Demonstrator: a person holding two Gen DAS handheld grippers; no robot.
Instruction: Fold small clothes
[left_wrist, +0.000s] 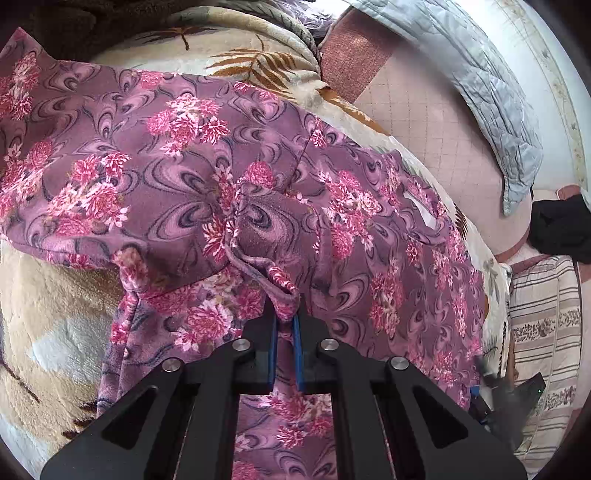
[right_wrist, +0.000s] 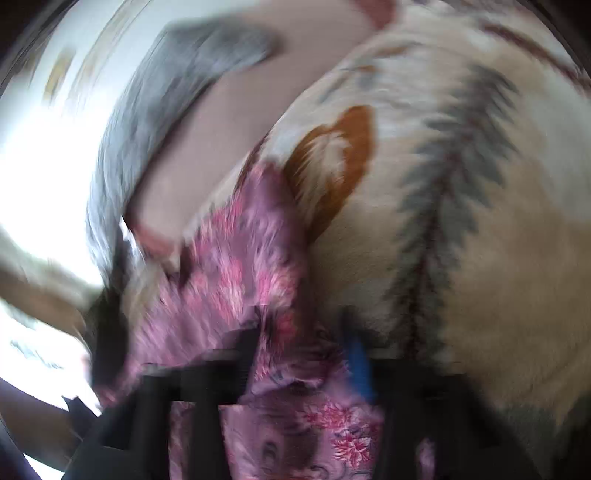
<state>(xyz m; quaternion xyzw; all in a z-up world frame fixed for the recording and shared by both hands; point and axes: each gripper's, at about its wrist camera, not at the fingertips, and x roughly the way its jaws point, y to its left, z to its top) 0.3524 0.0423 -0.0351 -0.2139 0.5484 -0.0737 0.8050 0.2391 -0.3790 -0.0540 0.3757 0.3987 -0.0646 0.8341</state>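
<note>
A purple garment with pink flowers lies spread, with creases, on a cream blanket printed with leaves. My left gripper is shut on a raised fold of the garment near its middle, and the blue pads pinch the cloth. A blurred dark shape with a bit of blue sits at the garment's right edge. The right wrist view is smeared. In it my right gripper has a bunch of the same garment filling the gap between its dark finger and its blue pad, at the cloth's edge by the blanket.
A pink quilted mattress shows beyond the blanket. A pale blue quilt lies along its far side. Striped bedding and a black object are at the right. The blanket has bare room on the left.
</note>
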